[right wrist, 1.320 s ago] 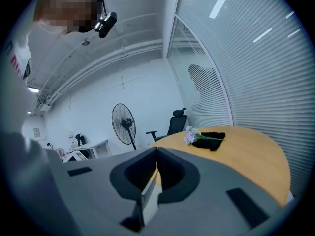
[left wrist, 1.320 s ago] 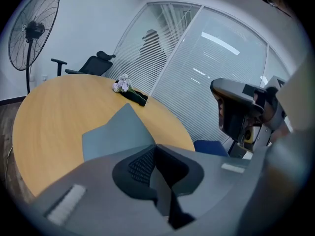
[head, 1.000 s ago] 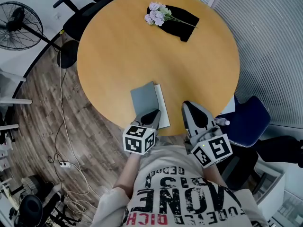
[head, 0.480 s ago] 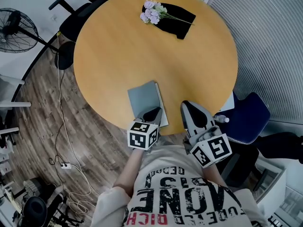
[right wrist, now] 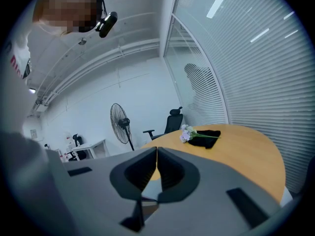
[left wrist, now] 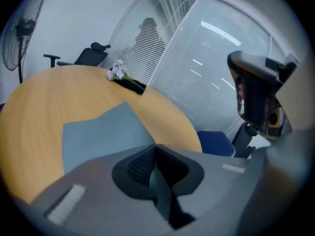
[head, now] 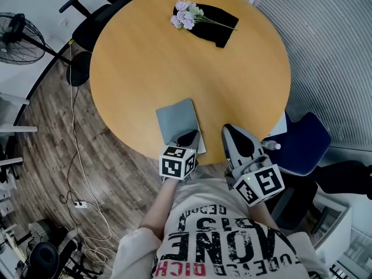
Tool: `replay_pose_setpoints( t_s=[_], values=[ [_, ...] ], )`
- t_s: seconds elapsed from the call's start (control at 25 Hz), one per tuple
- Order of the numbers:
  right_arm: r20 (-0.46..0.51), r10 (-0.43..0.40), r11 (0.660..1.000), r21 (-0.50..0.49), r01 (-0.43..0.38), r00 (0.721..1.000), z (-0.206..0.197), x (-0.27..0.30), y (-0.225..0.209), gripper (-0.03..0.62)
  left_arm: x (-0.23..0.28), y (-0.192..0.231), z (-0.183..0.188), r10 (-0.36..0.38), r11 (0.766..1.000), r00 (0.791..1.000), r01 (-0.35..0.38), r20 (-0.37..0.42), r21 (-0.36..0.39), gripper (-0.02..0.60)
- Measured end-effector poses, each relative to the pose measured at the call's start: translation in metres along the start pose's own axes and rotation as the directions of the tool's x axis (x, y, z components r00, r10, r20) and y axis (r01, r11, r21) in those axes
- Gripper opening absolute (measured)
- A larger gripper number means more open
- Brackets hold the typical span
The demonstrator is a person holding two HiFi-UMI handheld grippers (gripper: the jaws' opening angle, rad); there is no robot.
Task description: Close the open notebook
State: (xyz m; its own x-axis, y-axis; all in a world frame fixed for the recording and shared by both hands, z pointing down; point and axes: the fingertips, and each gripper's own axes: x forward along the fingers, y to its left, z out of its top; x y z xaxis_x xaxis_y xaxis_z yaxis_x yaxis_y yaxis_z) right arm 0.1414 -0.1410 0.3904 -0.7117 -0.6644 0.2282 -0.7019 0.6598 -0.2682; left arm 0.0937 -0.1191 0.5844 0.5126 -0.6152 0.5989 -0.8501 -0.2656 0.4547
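A grey-covered notebook [head: 176,121] lies flat near the front edge of the round wooden table [head: 174,63], with a white strip of pages showing along its right side. My left gripper [head: 187,138] hovers over the notebook's near right corner, jaws shut with nothing seen gripped. In the left gripper view the grey cover [left wrist: 106,132] spreads just ahead of the left gripper [left wrist: 156,147]. My right gripper [head: 230,130] is shut and empty at the table's edge, to the right of the notebook. The right gripper [right wrist: 156,152] points across the tabletop.
A bunch of pale flowers [head: 186,14] lies on a black cloth [head: 214,27] at the table's far side. A blue chair [head: 303,144] stands to the right and a black office chair [head: 93,16] at the far left. A floor fan [head: 18,32] and cables sit on the wooden floor.
My left gripper has sunk a little toward the notebook's near edge. The right gripper and the notebook have not moved.
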Motion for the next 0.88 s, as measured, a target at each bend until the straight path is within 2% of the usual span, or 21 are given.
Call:
replay_pose_setpoints(
  t_s=[0.48, 0.88],
  values=[
    [-0.001, 0.003, 1.000, 0.009, -0.003, 1.000, -0.001, -0.002, -0.001, 0.012, 0.012, 0.002, -0.005, -0.001, 1.000, 1.000, 0.001, -0.011, -0.006, 0.026],
    [-0.002, -0.004, 1.000, 0.020, 0.004, 1.000, -0.002, -0.005, -0.005, 0.012, 0.025, 0.004, -0.013, 0.007, 1.000, 0.998, -0.007, -0.057, 0.001, 0.031]
  ],
)
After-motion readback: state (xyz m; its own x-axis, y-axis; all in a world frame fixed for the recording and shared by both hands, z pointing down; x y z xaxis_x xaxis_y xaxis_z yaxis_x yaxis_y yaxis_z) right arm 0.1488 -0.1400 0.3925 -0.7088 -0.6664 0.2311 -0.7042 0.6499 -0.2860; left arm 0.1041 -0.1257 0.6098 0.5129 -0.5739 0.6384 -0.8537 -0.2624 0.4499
